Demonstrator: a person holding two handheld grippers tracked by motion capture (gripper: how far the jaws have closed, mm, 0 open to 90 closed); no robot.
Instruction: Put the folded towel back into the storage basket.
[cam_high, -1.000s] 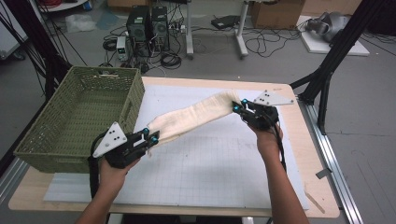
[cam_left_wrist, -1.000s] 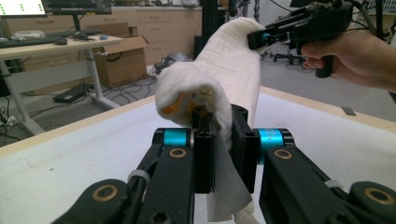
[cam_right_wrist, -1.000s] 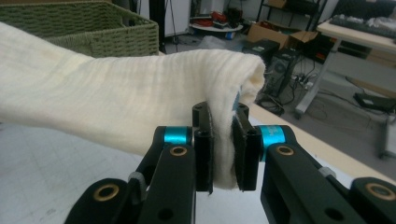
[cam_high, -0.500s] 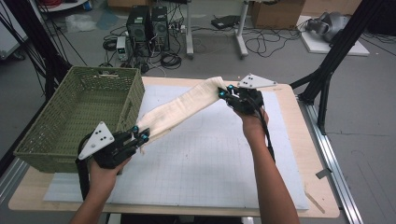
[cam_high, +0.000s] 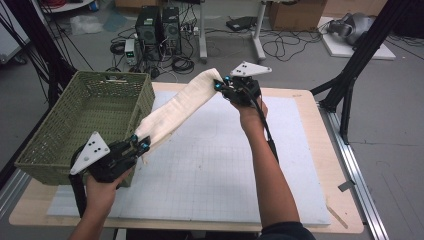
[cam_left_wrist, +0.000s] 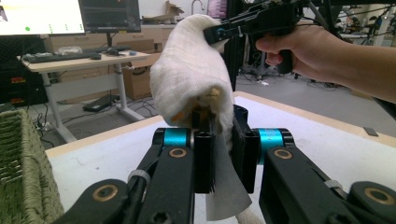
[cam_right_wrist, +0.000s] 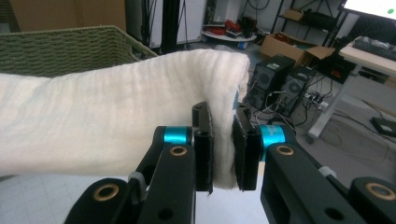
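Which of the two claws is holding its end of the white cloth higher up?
The right claw, out over the far side of the table, holds its end of the white cloth higher. The left claw grips the lower end, beside the green basket.

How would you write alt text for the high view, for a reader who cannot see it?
A person holds a folded cream towel stretched in the air between two claws. The left claw grips its lower end beside a green woven basket; the right claw lifts the other end higher over a white gridded mat on the table.
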